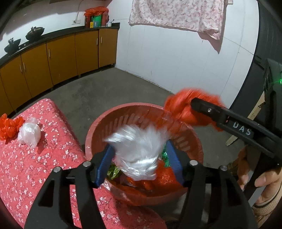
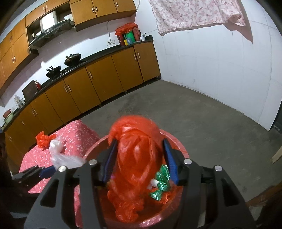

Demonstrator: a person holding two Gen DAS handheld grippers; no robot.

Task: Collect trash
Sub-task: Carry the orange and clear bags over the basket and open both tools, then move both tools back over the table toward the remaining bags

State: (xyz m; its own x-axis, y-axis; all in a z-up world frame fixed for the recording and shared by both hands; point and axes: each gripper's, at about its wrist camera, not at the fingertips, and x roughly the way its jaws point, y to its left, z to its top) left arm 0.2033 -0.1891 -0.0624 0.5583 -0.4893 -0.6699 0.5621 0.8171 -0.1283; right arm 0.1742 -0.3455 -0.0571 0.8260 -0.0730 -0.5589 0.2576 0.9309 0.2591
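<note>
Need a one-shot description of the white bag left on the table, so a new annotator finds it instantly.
Start at the table with the pink floral cloth, left of the red basket. Two crumpled plastic bags lie touching near its far end. The white bag is the pale translucent one nearer the basket; its neighbour, the red bag, is bright red.

I am standing in a plain home kitchen. A long run of orange-brown cabinets (image 2: 98,84) lines the wall under a dark surface (image 2: 105,52), where two black woks (image 2: 72,59) sit on a cooktop below a range hood (image 2: 51,33). More cabinets hang above. Boxes and a mug (image 2: 142,38) crowd the far corner. The floor (image 2: 193,114) is bare concrete, the walls white, and a floral cloth (image 2: 193,14) hangs high up.
</note>
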